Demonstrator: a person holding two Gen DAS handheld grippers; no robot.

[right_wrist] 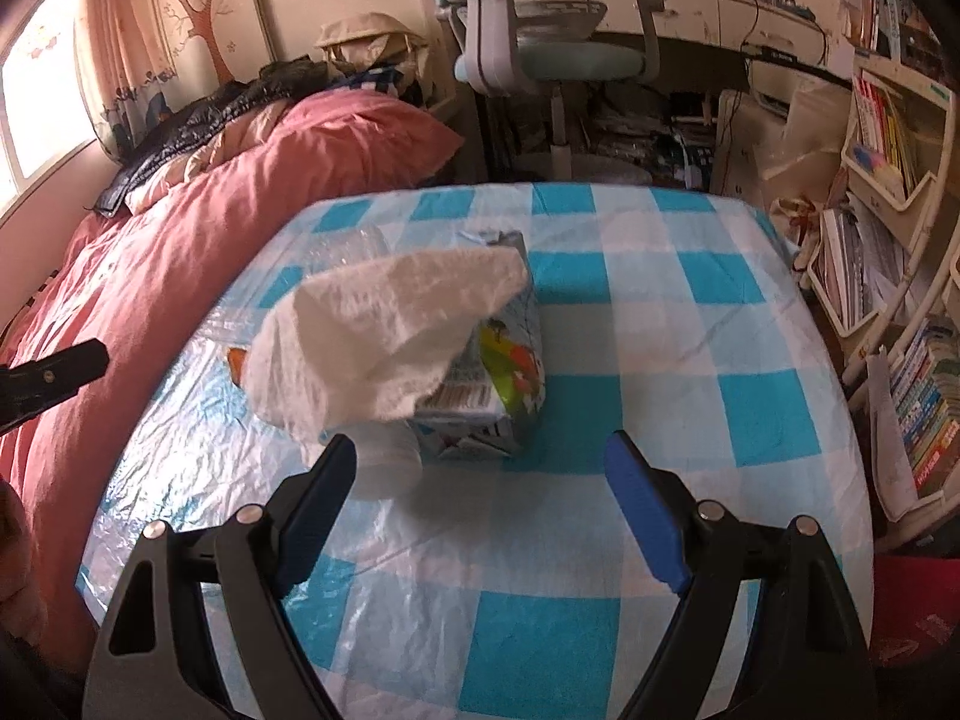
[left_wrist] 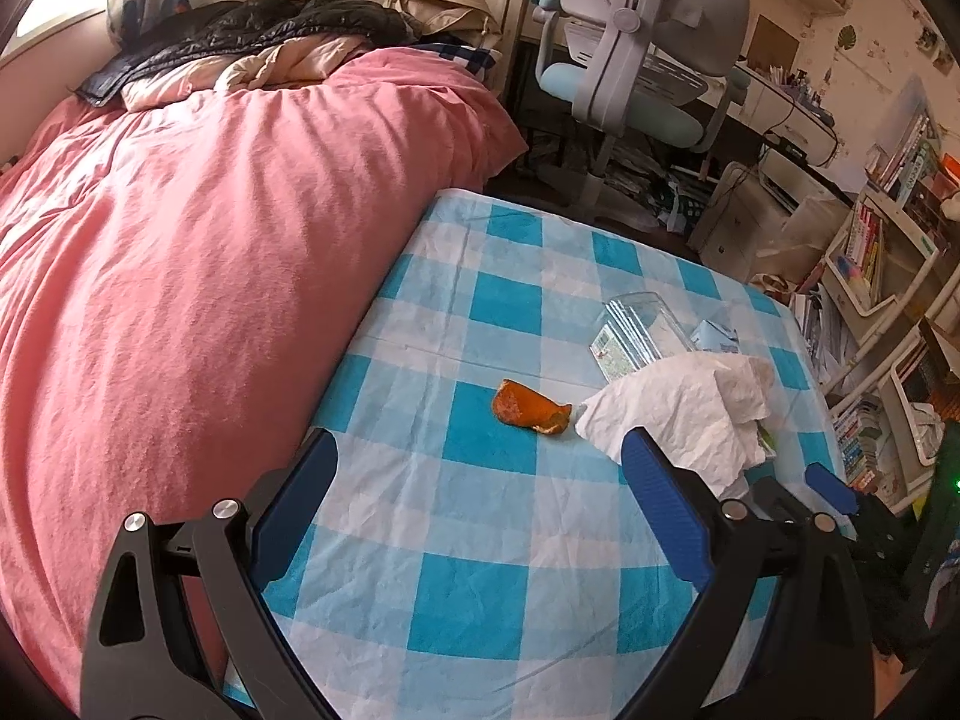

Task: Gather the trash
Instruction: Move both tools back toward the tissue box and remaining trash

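Left wrist view: the left gripper (left_wrist: 477, 450) hangs over a table covered by a blue-and-white checked cloth (left_wrist: 474, 588), its blue-padded fingers (left_wrist: 294, 510) spread wide with nothing between them. Ahead of the fingertips an orange peel (left_wrist: 530, 408) lies on the cloth, just left of a crumpled white tissue (left_wrist: 684, 408) and apart from it by a narrow gap. Behind the tissue lies a clear plastic bottle (left_wrist: 636, 330) on its side, its label end touching or under the tissue's far edge. At the lower right edge of the tissue the blue finger pads of the right gripper (left_wrist: 831, 489) show. A pink quilt (left_wrist: 180, 270) borders the table on the left, and a desk chair (left_wrist: 636, 60) stands beyond. Right wrist view: the right gripper (right_wrist: 480, 456) likewise stands wide open and empty above the cloth (right_wrist: 600, 540). The tissue (right_wrist: 384, 336) drapes over the top and left side of a printed carton (right_wrist: 510, 384) lying just ahead of the fingers; the bottle (right_wrist: 348, 246) lies behind it, and only a sliver of the peel (right_wrist: 236, 357) shows at the tissue's left edge. A bookshelf (right_wrist: 888, 180) lines the right side.
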